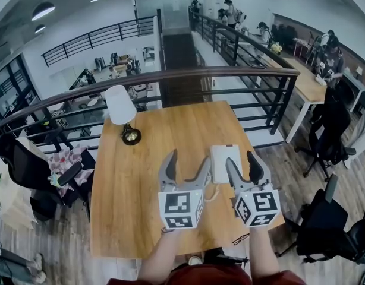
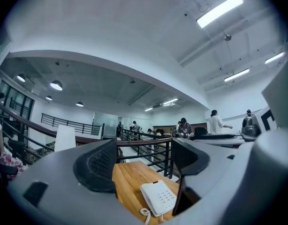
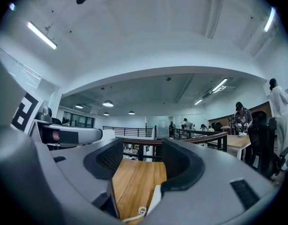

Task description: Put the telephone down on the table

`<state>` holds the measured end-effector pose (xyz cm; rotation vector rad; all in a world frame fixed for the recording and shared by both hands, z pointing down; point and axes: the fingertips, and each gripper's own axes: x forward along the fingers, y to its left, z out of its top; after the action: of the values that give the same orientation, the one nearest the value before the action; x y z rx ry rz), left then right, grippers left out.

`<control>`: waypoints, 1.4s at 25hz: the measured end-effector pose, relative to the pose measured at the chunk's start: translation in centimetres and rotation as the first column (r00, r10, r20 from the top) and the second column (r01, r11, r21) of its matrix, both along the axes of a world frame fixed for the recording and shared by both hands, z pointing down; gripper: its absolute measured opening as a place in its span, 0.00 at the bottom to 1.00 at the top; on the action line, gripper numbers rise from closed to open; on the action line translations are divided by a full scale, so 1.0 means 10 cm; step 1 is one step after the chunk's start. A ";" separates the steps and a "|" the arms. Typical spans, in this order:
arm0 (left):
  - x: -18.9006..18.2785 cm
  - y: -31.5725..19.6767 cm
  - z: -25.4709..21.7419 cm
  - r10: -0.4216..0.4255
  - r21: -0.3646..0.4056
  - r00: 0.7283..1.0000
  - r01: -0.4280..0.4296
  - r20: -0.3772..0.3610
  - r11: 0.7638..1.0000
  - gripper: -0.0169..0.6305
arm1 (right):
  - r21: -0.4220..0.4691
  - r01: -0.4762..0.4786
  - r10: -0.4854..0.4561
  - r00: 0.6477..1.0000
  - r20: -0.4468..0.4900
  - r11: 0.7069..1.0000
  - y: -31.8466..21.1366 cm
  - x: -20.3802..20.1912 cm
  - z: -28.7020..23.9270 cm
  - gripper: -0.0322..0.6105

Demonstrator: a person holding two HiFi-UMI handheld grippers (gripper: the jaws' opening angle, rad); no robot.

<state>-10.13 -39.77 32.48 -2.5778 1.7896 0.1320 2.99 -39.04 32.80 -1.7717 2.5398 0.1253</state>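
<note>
A white telephone (image 1: 224,162) lies flat on the wooden table (image 1: 147,183), toward its right side, with its coiled cord (image 1: 213,193) trailing toward me. Both grippers hover over the table's near part. My left gripper (image 1: 188,162) is open and empty, just left of the telephone. My right gripper (image 1: 241,161) is open and empty, over the telephone's right edge. In the left gripper view the telephone (image 2: 157,197) shows low between the spread jaws of the left gripper (image 2: 144,163), keypad up. The right gripper view shows the right gripper (image 3: 140,161), with the telephone's edge (image 3: 155,199) and cord (image 3: 139,212) below it.
A table lamp (image 1: 123,108) with a white shade stands at the table's far left. A dark railing (image 1: 230,73) runs behind the table's far edge. Office chairs (image 1: 334,135) stand to the right and another chair (image 1: 28,165) to the left. People work at a distant table (image 1: 307,79).
</note>
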 end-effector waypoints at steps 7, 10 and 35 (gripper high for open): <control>0.03 0.04 -0.01 -0.020 0.012 1.000 0.020 0.003 1.000 0.39 | 0.026 -0.014 0.015 0.999 -0.040 1.000 0.06 0.00 -0.04 0.30; 0.06 0.06 -0.03 -0.010 0.018 1.000 0.010 -0.016 1.000 0.29 | 0.029 -0.011 0.012 0.999 -0.038 1.000 0.08 -0.01 -0.06 0.21; 0.15 0.13 -0.15 0.011 0.067 0.999 -0.008 -0.037 0.998 0.08 | 0.061 -0.036 0.039 0.998 -0.046 0.997 0.14 -0.03 -0.13 0.11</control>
<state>-8.64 -38.44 31.03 -2.5550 1.7534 0.2371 2.73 -37.64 31.52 -1.8167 2.5063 0.2455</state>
